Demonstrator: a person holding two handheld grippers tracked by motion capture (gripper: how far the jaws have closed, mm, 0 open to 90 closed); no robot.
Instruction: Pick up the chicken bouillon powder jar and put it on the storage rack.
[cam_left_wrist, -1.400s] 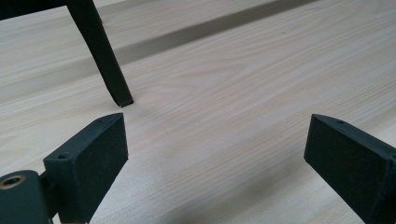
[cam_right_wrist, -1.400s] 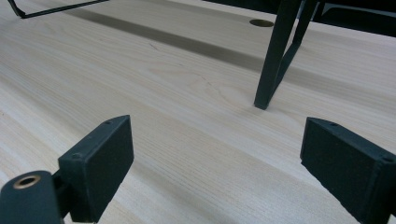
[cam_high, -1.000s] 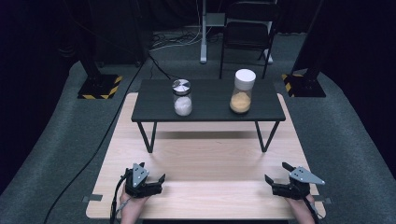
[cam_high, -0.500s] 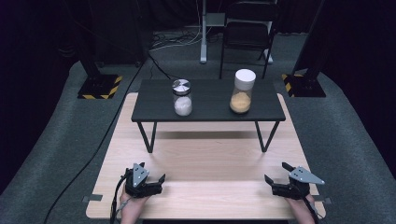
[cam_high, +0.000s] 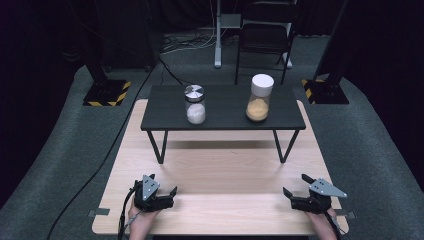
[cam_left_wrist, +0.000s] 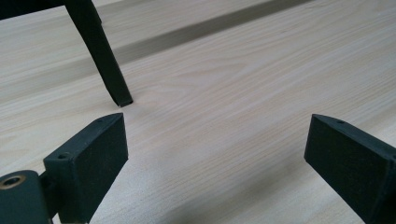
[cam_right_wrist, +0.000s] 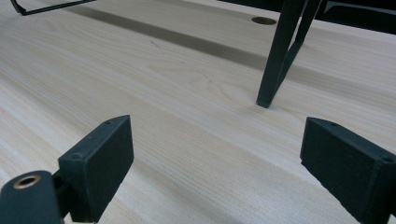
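My left gripper (cam_high: 164, 191) rests low on the pale wooden table (cam_high: 220, 175) near its front left and stands open; in the left gripper view its jaws are wide apart over bare wood (cam_left_wrist: 219, 140). At the front right my right gripper (cam_high: 296, 186) is open too, with nothing between its jaws (cam_right_wrist: 215, 154). On a small black bench (cam_high: 165, 117) farther back stand two jars: one with a silver lid and white powder (cam_high: 195, 105), one with a white lid and orange-tan powder (cam_high: 260, 98).
The bench's thin black legs (cam_left_wrist: 105, 60) (cam_right_wrist: 278, 56) stand on the wood ahead of each gripper. A round hole (cam_right_wrist: 264, 20) marks the tabletop. Beyond the table are a black chair (cam_high: 265, 35), stand bases with hazard stripes (cam_high: 106, 93), and a cable on grey carpet (cam_high: 100, 170).
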